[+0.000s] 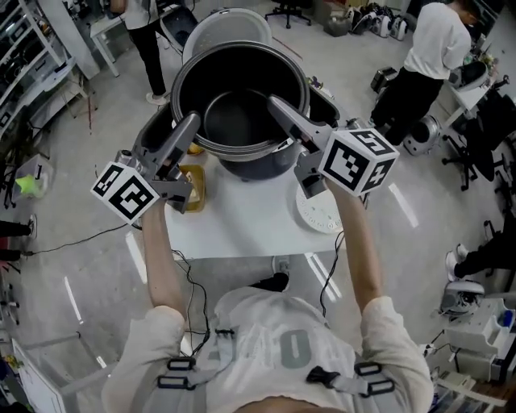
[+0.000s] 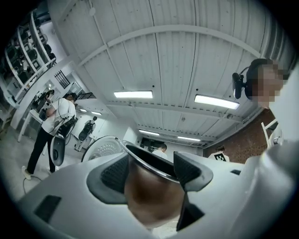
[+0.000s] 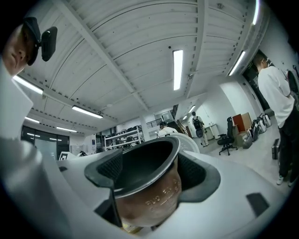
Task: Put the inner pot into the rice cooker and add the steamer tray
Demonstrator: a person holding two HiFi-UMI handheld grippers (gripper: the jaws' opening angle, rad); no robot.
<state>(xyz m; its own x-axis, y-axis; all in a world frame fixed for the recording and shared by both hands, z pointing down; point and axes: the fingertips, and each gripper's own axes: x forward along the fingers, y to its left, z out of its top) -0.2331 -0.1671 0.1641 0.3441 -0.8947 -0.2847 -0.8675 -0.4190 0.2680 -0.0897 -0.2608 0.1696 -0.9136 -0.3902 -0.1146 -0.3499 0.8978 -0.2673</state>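
Note:
In the head view the dark inner pot (image 1: 239, 113) hangs in the air above the white table (image 1: 242, 230), held from both sides. My left gripper (image 1: 190, 127) is shut on its left rim and my right gripper (image 1: 278, 109) is shut on its right rim, one finger reaching over the inside. In the left gripper view the brownish pot wall (image 2: 150, 193) fills the gap in my left gripper (image 2: 149, 172). The right gripper view shows the pot (image 3: 152, 196) clamped in my right gripper (image 3: 150, 172). Under the pot lies the dark rice cooker (image 1: 156, 129) with its lid (image 1: 227, 24) open. The white steamer tray (image 1: 317, 214) lies on the table at the right.
A yellow object (image 1: 194, 182) lies on the table's left side, beside my left gripper. Cables trail over the floor below the table. People stand at the back left (image 1: 149, 40) and back right (image 1: 431, 56), with office chairs and shelves round the room.

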